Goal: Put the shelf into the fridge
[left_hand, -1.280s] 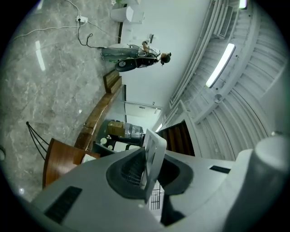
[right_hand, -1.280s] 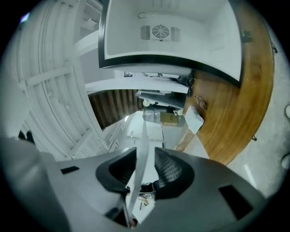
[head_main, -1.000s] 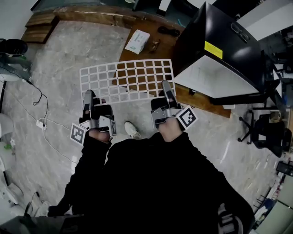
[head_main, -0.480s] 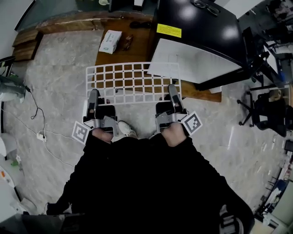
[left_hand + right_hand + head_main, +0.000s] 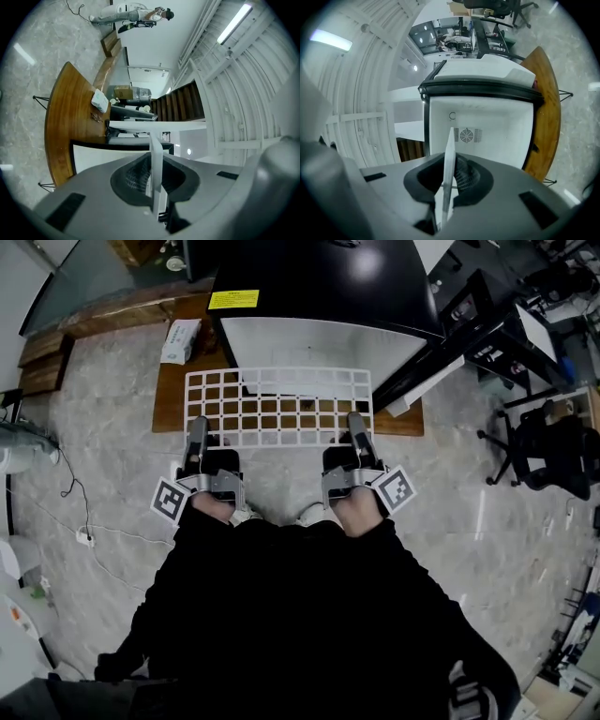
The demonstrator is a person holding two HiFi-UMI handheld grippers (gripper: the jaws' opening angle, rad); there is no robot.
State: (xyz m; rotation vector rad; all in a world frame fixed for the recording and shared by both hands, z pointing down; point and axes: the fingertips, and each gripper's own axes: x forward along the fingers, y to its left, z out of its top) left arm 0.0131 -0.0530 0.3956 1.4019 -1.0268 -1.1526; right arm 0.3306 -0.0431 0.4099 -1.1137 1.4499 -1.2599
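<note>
While the fridge stands open just ahead, the white wire shelf is held level before its opening, its near edge pinched by the left gripper and right gripper; insertion is judged not yet begun.

my top: black, long sleeves | my left gripper: grey and black, left marker cube black-and-white squares | my right gripper: same colours, right marker cube alike

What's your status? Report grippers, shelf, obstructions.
Both shut on shelf near edge: left gripper, right gripper. Shelf flat, facing open fridge. Fridge interior looks clear.
</note>
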